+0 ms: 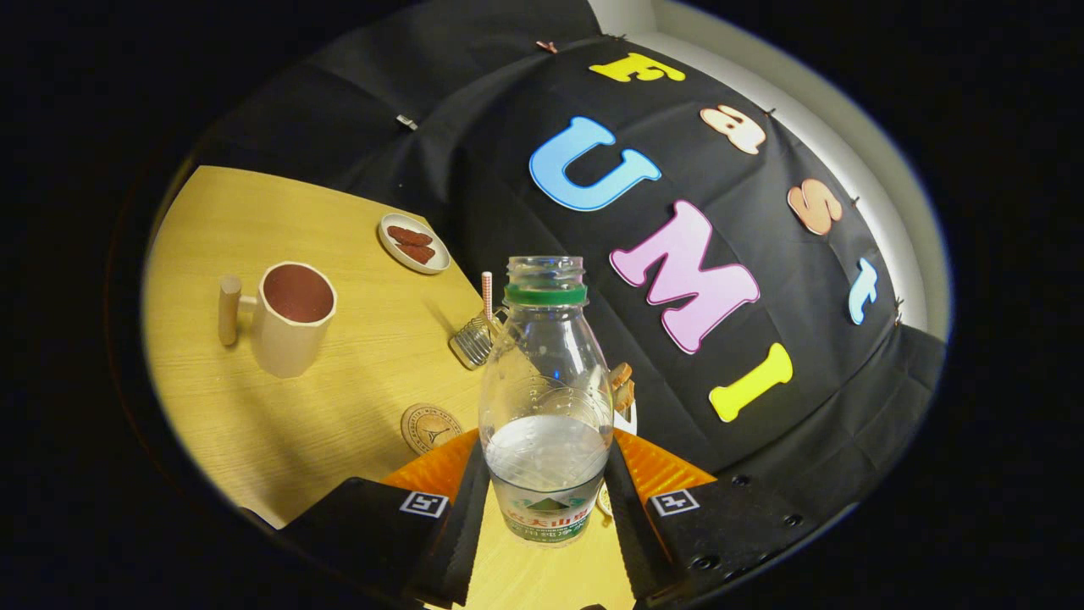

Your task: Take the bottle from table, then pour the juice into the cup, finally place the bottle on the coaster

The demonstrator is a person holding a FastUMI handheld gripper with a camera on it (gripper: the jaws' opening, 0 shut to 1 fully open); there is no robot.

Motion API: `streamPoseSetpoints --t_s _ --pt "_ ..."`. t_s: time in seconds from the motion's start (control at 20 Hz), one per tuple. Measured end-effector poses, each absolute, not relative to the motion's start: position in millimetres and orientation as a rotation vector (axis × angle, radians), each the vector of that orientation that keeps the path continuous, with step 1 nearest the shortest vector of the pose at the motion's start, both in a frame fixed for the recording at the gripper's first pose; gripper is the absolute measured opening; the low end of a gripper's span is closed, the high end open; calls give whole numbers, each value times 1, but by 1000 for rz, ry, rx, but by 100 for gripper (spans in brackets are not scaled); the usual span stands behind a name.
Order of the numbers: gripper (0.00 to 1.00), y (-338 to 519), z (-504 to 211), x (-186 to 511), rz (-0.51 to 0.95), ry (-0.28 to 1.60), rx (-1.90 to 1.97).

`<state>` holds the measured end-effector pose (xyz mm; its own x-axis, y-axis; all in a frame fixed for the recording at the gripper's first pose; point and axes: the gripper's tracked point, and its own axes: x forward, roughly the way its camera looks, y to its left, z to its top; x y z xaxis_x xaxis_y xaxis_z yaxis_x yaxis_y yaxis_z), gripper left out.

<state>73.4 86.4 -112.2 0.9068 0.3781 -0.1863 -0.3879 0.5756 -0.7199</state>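
Clamping the uncapped bottle from both sides, tongs; cup well beyond

The bottle stands between the 2 fingers of the gripper, which press on its sides. On the table, the coaster lies just left of the bottle. The cup stands farther left, beyond the coaster. A wire holder sits just behind the bottle, to its left. A plate lies beyond the holder, near the table's far edge.
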Motion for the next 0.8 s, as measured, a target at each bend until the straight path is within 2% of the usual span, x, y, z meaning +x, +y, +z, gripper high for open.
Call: streamPoseSetpoints --t_s 0.8 --pt "71 161 -151 80 559 -41 -1141"
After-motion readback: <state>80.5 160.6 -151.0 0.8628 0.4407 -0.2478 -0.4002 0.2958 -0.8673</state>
